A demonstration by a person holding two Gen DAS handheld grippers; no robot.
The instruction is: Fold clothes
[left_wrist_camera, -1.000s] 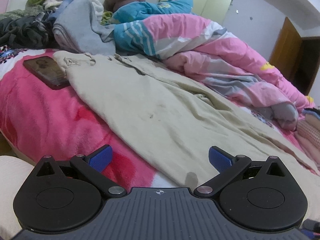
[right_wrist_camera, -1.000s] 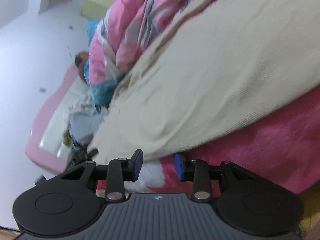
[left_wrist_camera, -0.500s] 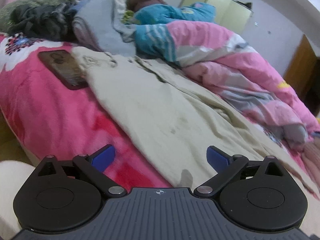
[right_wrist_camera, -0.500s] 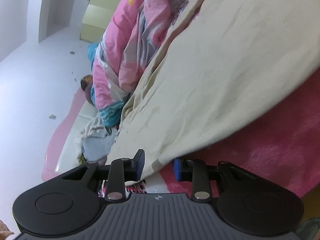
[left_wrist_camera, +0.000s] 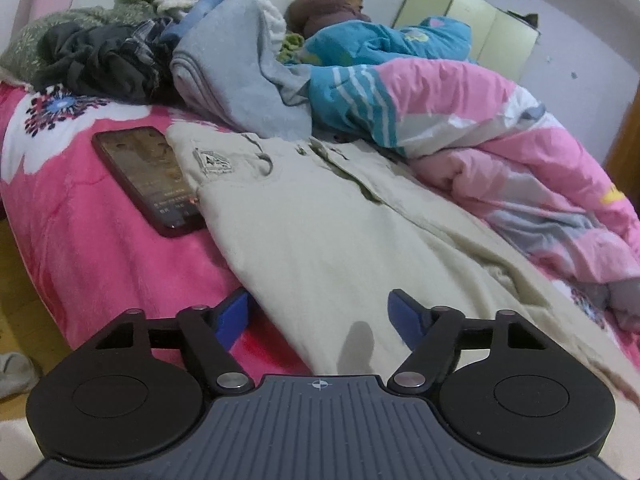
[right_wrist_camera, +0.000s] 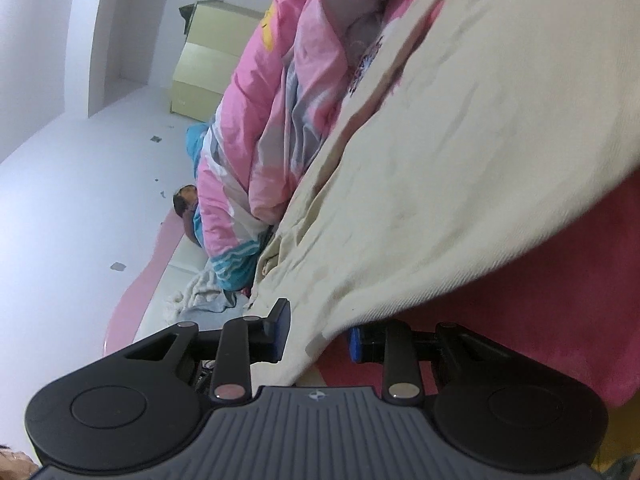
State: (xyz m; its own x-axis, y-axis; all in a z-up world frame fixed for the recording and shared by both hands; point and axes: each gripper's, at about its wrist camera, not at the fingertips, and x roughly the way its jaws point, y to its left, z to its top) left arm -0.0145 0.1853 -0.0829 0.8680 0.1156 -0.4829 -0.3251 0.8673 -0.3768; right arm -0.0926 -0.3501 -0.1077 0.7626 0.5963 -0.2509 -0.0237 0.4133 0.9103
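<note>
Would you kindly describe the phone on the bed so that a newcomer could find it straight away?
Start from the pink floral blanket that covers the bed. On it lies a beige garment spread flat, and right beside that garment's labelled end rests the phone. It is the only flat, dark, glossy slab there, with a lit screen facing up; everything around it is soft fabric.

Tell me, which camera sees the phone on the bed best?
The left wrist view. The phone lies flat on the pink blanket, its whole screen showing, right beside the beige trousers. The right wrist view shows no phone at all.
</note>
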